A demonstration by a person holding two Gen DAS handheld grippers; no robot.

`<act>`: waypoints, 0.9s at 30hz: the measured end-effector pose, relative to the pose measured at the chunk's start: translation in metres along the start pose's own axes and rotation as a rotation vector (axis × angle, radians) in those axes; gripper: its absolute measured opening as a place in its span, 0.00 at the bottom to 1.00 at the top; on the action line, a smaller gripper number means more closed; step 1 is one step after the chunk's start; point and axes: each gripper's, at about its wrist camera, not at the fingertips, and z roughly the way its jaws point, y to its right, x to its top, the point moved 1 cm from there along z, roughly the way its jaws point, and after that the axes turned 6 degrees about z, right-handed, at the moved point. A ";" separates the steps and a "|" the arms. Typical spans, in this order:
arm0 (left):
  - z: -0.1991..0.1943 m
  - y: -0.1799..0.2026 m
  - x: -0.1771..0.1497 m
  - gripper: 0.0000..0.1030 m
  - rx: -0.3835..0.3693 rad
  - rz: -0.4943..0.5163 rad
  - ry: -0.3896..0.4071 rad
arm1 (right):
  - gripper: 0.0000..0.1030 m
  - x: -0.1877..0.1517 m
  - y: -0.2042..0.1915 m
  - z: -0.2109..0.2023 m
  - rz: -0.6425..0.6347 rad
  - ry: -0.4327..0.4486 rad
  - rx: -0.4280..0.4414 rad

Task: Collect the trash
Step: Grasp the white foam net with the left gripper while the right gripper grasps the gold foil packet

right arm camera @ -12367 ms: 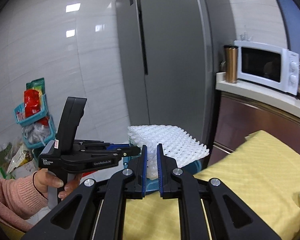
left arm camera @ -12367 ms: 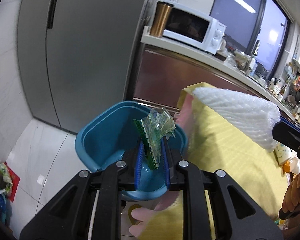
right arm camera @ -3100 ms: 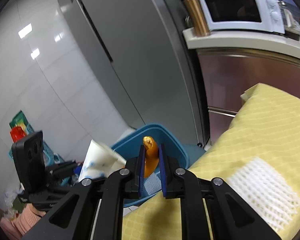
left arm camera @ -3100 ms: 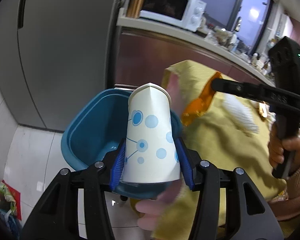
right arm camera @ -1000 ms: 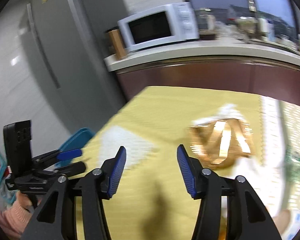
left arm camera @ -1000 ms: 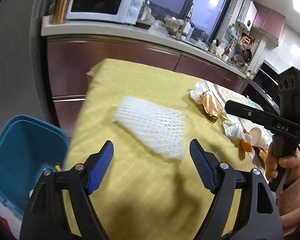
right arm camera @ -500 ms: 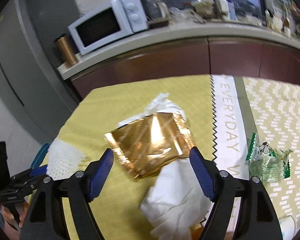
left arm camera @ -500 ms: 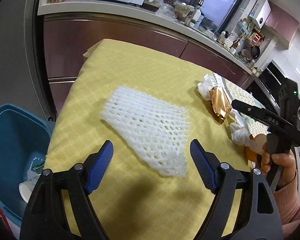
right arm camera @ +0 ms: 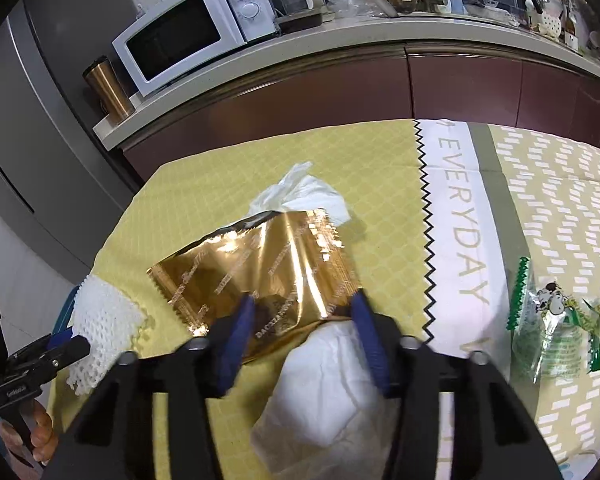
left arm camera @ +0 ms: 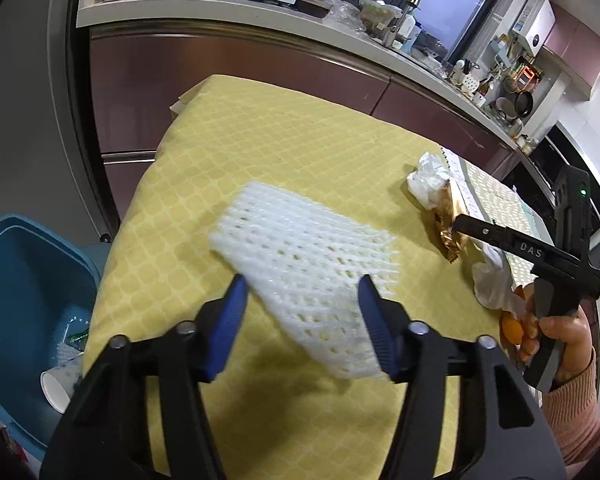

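Left gripper [left arm camera: 300, 300]: jaws closing, the foam net [left arm camera: 308, 276] between them on the yellow cloth [left arm camera: 300, 140]; pads not visibly pressing it. Right gripper [right arm camera: 302, 320]: jaws closing around the near edge of the gold wrapper [right arm camera: 260, 268], tissue [right arm camera: 300, 196] behind it. Bin [left arm camera: 24, 280] stands left of the cloth.

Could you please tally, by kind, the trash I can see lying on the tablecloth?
Foam net: 1
Gold wrapper: 1
Green wrapper: 1
Tissues: 2
Orange scrap: 1
Total: 6
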 end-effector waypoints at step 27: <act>-0.032 0.000 -0.018 0.13 -0.028 0.013 0.055 | 0.51 -0.002 -0.016 -0.022 -0.016 0.045 0.117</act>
